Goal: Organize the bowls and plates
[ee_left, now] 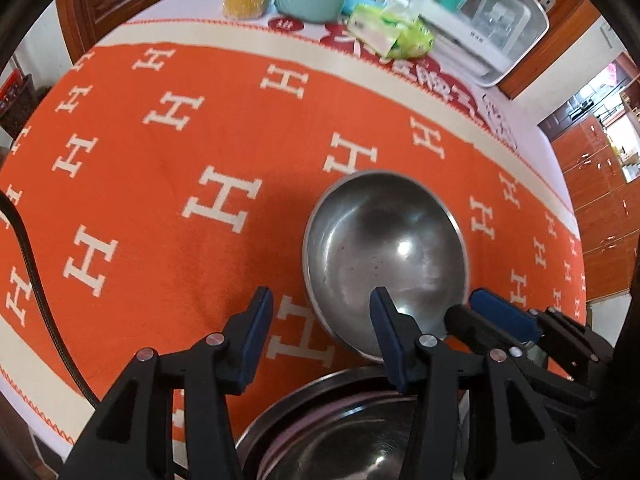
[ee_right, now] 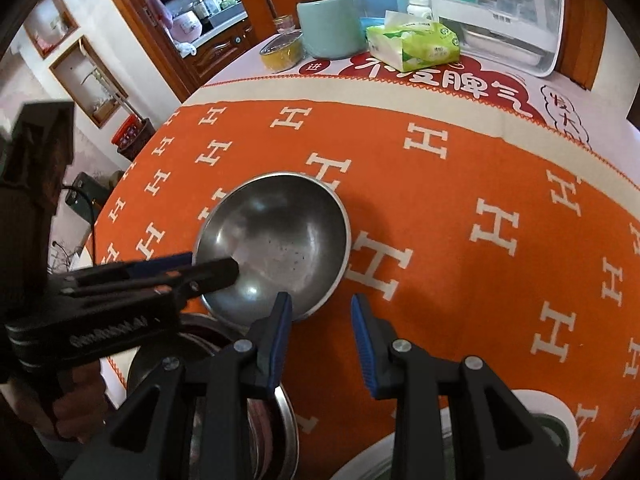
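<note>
Steel bowl point(ee_left: 384, 256) sits upright on the orange H-patterned cloth point(ee_left: 160, 184), near the table's front edge. In the left wrist view, the left gripper point(ee_left: 322, 320) is spread wide and grips nothing; its right finger reaches over the bowl's near rim. Below it, at the table edge, lies a stack of steel dishes point(ee_left: 344, 432). Further right, the right gripper point(ee_right: 320, 312) hangs open and empty just beside the bowl's right rim. At the back of the table stand a foil tray point(ee_right: 282, 50), a green canister point(ee_right: 330, 26), a tissue pack point(ee_right: 414, 46) and a white appliance point(ee_right: 508, 12).
</note>
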